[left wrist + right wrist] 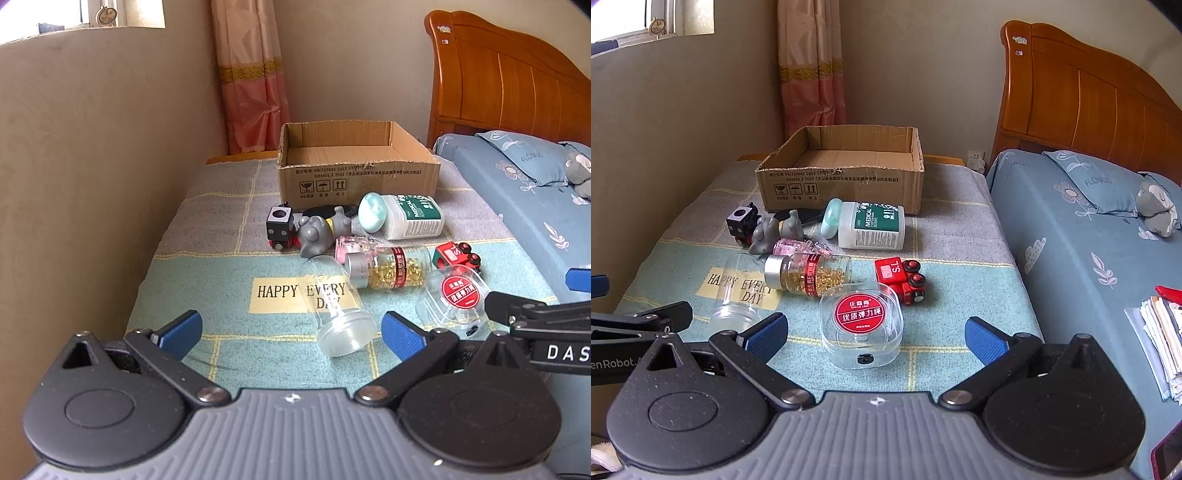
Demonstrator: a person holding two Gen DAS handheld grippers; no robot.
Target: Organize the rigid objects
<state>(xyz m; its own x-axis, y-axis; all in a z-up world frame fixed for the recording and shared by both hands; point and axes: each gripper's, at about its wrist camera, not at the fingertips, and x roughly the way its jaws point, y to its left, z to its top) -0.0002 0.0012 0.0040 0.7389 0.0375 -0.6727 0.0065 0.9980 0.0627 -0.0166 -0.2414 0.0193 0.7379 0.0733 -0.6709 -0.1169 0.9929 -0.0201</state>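
An empty cardboard box [354, 166] [846, 173] stands at the far end of the blanket. In front of it lie a white medical bottle [410, 218] [871, 225], a grey elephant toy [317, 232] [772, 229], a black toy train [279, 227] [740, 219], a red toy train [458, 254] [901, 277], a bottle of gold capsules [388, 267] [809, 273], a pink item [351, 247] and a clear glass jar [340, 317] [735, 295]. A clear case with a red label [860, 325] [454, 302] lies just ahead of my open right gripper [877, 338]. My left gripper [291, 334] is open near the jar's mouth.
The wall runs along the left side. A bed with a blue sheet [1071, 240], a pillow and a wooden headboard [1082, 99] lies to the right. A stack of papers [1161, 339] rests on the bed's near edge. A curtain [251, 81] hangs behind the box.
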